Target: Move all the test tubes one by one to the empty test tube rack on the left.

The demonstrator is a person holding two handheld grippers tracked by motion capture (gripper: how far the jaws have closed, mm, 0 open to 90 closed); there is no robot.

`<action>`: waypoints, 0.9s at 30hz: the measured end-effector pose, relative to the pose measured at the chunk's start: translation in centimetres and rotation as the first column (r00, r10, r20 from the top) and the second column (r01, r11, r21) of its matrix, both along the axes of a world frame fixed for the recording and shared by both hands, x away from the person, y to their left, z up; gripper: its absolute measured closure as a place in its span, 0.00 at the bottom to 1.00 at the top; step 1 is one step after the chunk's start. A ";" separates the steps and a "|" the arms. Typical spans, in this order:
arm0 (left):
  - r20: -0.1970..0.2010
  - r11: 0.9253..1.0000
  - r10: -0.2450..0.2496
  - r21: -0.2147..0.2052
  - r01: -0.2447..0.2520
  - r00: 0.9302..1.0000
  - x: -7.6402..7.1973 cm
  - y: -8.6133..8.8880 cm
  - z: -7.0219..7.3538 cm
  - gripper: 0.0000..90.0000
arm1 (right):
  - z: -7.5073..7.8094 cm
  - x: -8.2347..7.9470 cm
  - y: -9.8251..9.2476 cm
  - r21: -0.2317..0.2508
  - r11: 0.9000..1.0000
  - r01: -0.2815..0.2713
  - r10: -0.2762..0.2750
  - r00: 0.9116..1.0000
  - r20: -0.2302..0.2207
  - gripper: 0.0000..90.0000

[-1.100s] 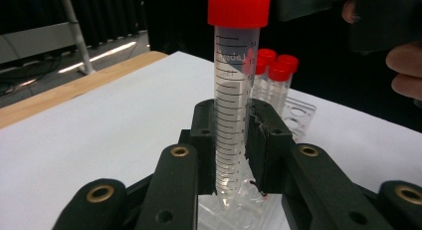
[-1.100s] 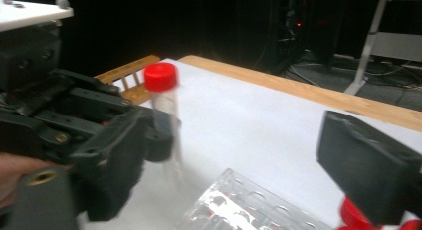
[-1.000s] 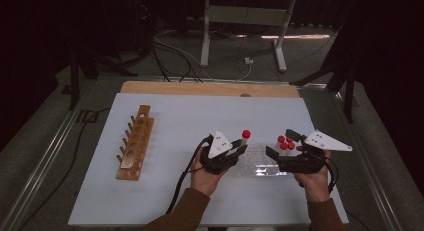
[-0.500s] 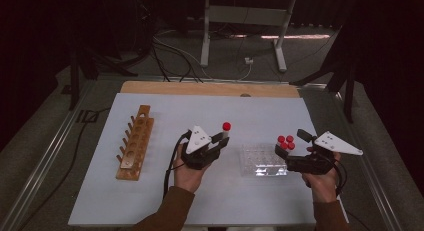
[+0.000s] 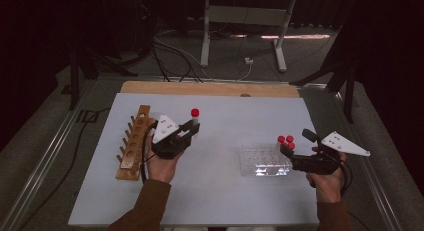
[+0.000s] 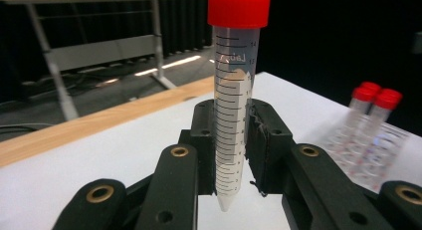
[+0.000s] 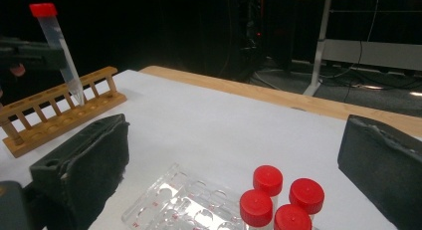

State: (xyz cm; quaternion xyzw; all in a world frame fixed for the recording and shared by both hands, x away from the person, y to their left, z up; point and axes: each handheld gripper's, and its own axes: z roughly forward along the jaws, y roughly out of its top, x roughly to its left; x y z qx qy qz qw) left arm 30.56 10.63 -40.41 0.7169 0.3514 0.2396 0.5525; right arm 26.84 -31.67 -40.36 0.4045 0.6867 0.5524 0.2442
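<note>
One tube in transit from clear rack to wooden rack; none seated yet.

The left gripper (image 5: 189,128) has its jaws clamped on a red-capped tube (image 6: 233,105), held upright above the table (image 5: 225,201) and just beside the wooden rack (image 5: 134,143), with the tip clear of the surface. In the high view the wooden rack's holes appear vacant, so I judge that no transfer is finished. Three or four red-capped tubes (image 7: 276,197) stand clustered at one end of the clear plastic rack (image 5: 264,161); the count differs between views. The right gripper (image 5: 292,153) rests at that rack with jaws wide, either side of the cluster, gripping nothing. Outstanding: seat the held tube in the wooden rack, then move the remaining ones.
</note>
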 end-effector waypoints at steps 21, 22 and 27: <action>0.055 0.979 0.200 0.027 -0.201 0.978 2.5 9.5 1.3 0.84 | 0.1 -0.1 -0.5 0.012 1.000 0.002 -0.002 1.000 0.009 0.00; 0.052 0.977 0.208 0.028 -0.209 0.977 2.7 9.9 1.3 0.84 | 0.1 -0.1 -0.6 0.014 1.000 0.002 -0.002 1.000 0.009 0.00; 0.034 0.968 0.248 0.030 -0.249 0.968 3.7 11.5 0.5 0.84 | 0.1 -0.2 -0.6 0.015 1.000 -0.001 0.001 1.000 0.016 0.00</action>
